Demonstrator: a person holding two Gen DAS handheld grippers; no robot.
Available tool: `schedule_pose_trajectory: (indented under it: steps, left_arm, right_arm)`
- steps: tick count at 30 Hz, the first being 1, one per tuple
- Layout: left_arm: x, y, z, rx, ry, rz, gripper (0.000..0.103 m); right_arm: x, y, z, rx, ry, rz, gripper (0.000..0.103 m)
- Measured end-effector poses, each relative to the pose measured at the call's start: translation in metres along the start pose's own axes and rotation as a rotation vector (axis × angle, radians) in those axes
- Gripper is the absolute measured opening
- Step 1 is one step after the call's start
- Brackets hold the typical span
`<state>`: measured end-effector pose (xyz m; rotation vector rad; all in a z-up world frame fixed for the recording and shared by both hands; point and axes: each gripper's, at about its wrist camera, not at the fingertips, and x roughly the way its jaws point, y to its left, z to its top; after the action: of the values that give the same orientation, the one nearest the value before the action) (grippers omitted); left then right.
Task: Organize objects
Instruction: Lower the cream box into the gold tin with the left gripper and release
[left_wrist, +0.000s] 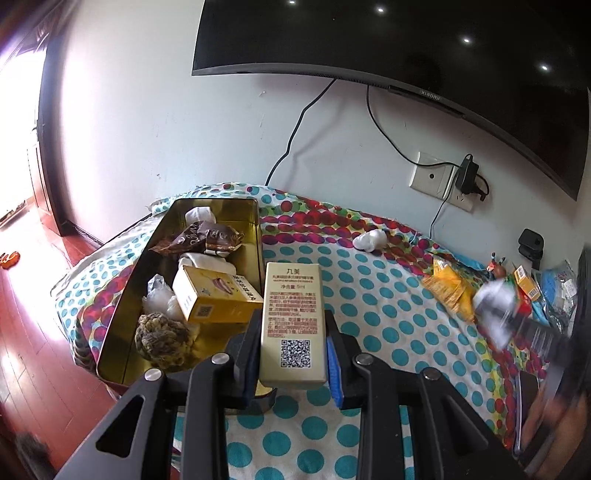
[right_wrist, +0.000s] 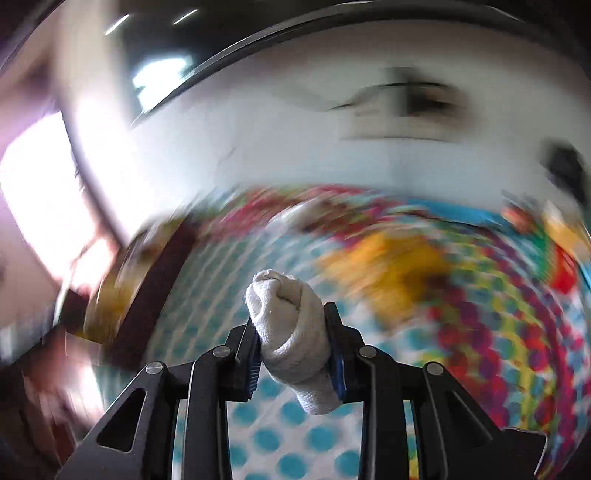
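My left gripper (left_wrist: 291, 332) is shut on a cream box (left_wrist: 293, 321) with red print and a QR code, held just right of an open gold tin (left_wrist: 255, 210). The tin holds a yellow box (left_wrist: 214, 297), brown wrappers (left_wrist: 201, 240), white rolled socks and a knitted ball (left_wrist: 162, 341). My right gripper (right_wrist: 291, 332) is shut on a white rolled sock (right_wrist: 291, 332) above the dotted cloth; it shows blurred at the right of the left wrist view (left_wrist: 496, 310). Another white sock (left_wrist: 369, 240) lies on the cloth near the wall.
A dotted cloth (left_wrist: 388, 314) covers the table. A yellow packet (left_wrist: 448, 288) and small boxes and bags (left_wrist: 532, 284) lie at the right. A TV (left_wrist: 406, 44), cables and a wall socket (left_wrist: 436, 177) are behind. The right wrist view is heavily motion-blurred.
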<state>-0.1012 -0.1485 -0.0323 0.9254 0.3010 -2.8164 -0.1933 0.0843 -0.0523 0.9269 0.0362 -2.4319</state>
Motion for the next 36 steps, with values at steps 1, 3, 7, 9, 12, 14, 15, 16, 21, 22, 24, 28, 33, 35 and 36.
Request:
schedule_pose_trajectory:
  steps: [1,3,7,9,12,14,15,16,21,22,24,28,33,35,36]
  left_arm:
    - [0.001,0.001,0.000,-0.003,0.001,0.002,0.029]
    - [0.002,0.003,-0.001,0.000,0.007,0.010,0.029]
    - [0.005,0.014,-0.001,0.008,0.014,0.051,0.029]
    - [0.007,0.021,0.001,-0.003,0.016,0.074,0.029]
    - [0.011,0.031,0.005,-0.010,0.019,0.103,0.029]
    - [0.013,0.036,0.007,-0.008,0.014,0.125,0.029]
    - [0.015,0.038,0.008,-0.005,0.014,0.134,0.029]
    - [0.018,0.040,0.010,0.002,0.015,0.150,0.029]
    - [0.032,0.048,0.023,0.022,0.001,0.205,0.029]
    - [0.034,0.049,0.028,0.027,-0.005,0.215,0.029]
    - [0.041,0.054,0.036,0.022,-0.008,0.236,0.029]
    - [0.056,0.066,0.049,0.000,0.009,0.270,0.029]
    - [0.074,0.078,0.059,-0.016,0.040,0.304,0.029]
    - [0.079,0.083,0.060,-0.025,0.051,0.319,0.029]
    - [0.081,0.086,0.061,-0.033,0.056,0.316,0.029]
  right_arm:
    - [0.002,0.013,-0.005,-0.042,0.004,0.005,0.028]
    - [0.005,0.022,-0.012,-0.036,-0.014,0.004,0.028]
    - [0.030,0.009,-0.006,0.033,-0.022,-0.101,0.028]
    - [0.044,0.005,0.001,0.037,-0.027,-0.146,0.028]
    - [0.065,0.006,-0.001,0.018,-0.017,-0.174,0.028]
    - [0.068,0.004,-0.001,0.024,-0.009,-0.176,0.028]
    - [0.065,0.003,-0.001,0.035,-0.030,-0.172,0.028]
    - [0.065,0.001,0.000,0.045,-0.027,-0.163,0.028]
    - [0.065,0.001,0.000,0.047,-0.022,-0.179,0.029]
    - [0.065,0.003,0.000,0.037,-0.022,-0.185,0.029]
    - [0.067,0.007,0.000,0.012,-0.013,-0.191,0.029]
    - [0.068,0.011,0.000,-0.008,-0.010,-0.199,0.029]
    - [0.071,0.017,-0.001,-0.040,-0.001,-0.208,0.029]
    - [0.072,0.016,-0.001,-0.038,0.004,-0.206,0.030]
    - [0.072,0.015,0.000,-0.035,0.008,-0.205,0.030]
